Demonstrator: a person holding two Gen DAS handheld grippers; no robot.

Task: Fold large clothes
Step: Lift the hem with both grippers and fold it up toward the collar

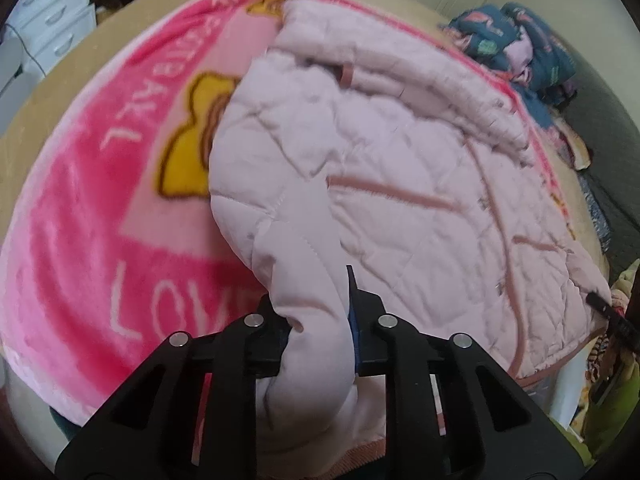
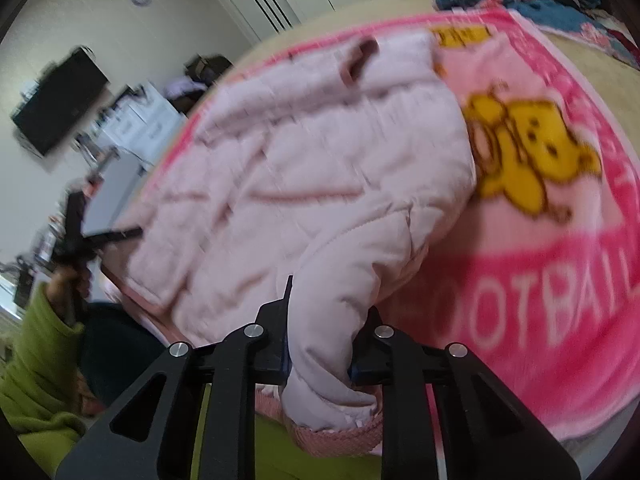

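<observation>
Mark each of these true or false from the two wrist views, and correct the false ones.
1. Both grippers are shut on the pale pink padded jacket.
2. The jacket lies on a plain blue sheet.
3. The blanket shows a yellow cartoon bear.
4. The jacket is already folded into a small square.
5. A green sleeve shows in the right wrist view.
1. True: the left gripper and the right gripper each pinch a bunch of the jacket.
2. False: it lies on a pink blanket with white lettering.
3. True: the bear sits beside the jacket.
4. False: it is spread wide, with only its near parts gathered in the grippers.
5. True: the green sleeve is at lower left.
</observation>
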